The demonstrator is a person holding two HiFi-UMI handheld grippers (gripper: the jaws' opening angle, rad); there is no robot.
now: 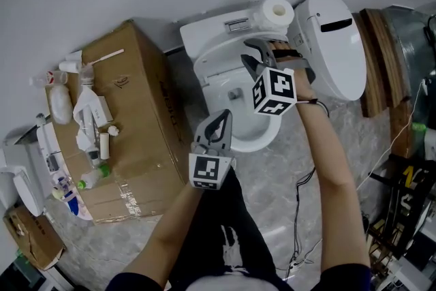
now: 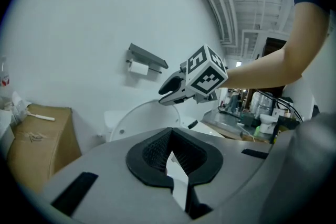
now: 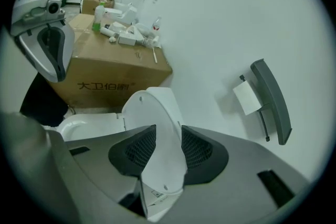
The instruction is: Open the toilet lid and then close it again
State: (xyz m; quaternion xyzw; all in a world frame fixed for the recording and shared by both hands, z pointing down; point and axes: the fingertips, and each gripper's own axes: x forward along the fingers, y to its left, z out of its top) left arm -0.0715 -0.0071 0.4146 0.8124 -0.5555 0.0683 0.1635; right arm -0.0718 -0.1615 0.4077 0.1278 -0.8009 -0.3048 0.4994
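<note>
The white toilet (image 1: 235,140) stands against the wall, and its lid (image 3: 157,128) is raised on edge above the seat (image 3: 86,126). My right gripper (image 3: 160,149) is shut on the lid's rim, both pads against the lid's faces. In the head view this gripper (image 1: 251,54) reaches over the bowl toward the tank (image 1: 218,27). The left gripper view shows the lid (image 2: 134,120) as a white arc with the right gripper (image 2: 170,89) at its top edge. My left gripper (image 2: 170,157) is shut with nothing in it and hovers over the bowl's front (image 1: 219,123).
A cardboard box (image 1: 146,119) with bottles and tissues on top stands left of the toilet. A paper roll (image 1: 278,10) sits on the tank. A white oval unit (image 1: 334,44) and wooden boards (image 1: 381,58) stand at the right. A paper holder (image 3: 270,97) hangs on the wall.
</note>
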